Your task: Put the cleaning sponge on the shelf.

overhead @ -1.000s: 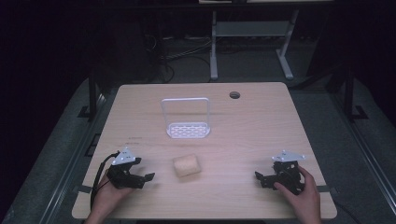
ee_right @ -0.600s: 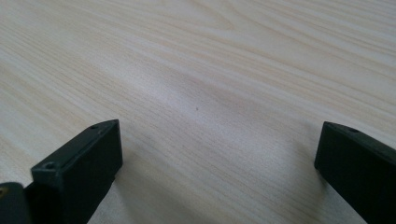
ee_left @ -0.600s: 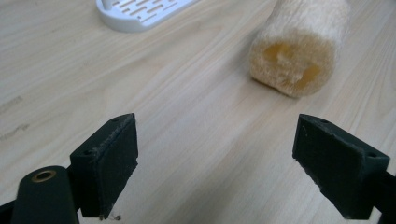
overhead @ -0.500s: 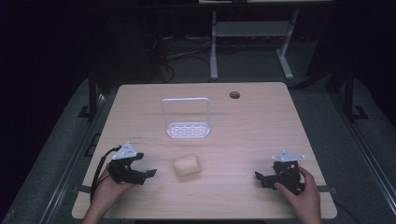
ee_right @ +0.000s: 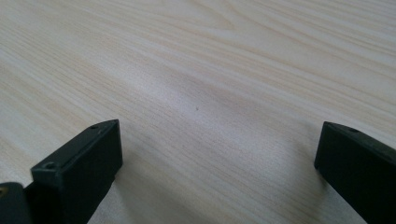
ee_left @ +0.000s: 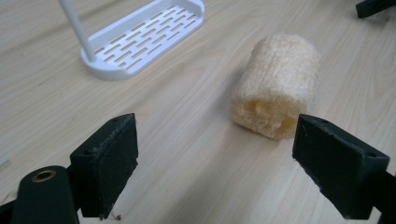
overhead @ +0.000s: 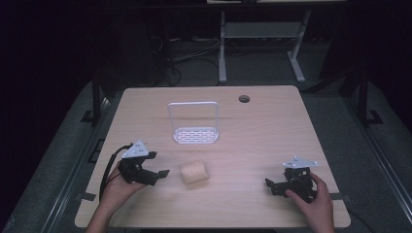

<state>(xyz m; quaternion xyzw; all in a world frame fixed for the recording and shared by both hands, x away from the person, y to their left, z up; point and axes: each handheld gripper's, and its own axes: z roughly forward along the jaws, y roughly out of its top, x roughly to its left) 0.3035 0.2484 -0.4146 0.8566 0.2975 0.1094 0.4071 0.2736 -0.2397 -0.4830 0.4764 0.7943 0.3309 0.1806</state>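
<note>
No legible text, labels, brands or nos. anywhere in the views.

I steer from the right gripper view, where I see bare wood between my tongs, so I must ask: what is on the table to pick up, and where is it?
Observer: A loofah sponge lies near the middle of the table's near half, to the left of your right tongs.
Operator: Is the other gripper close to it?
Observer: Yes. The left tongs are open and point at it. The loofah is just ahead of them and not gripped.
Operator: Is there a place to put it?
Observer: A white slotted tray with a tall loop handle stands beyond the loofah, with nothing in it.
</note>
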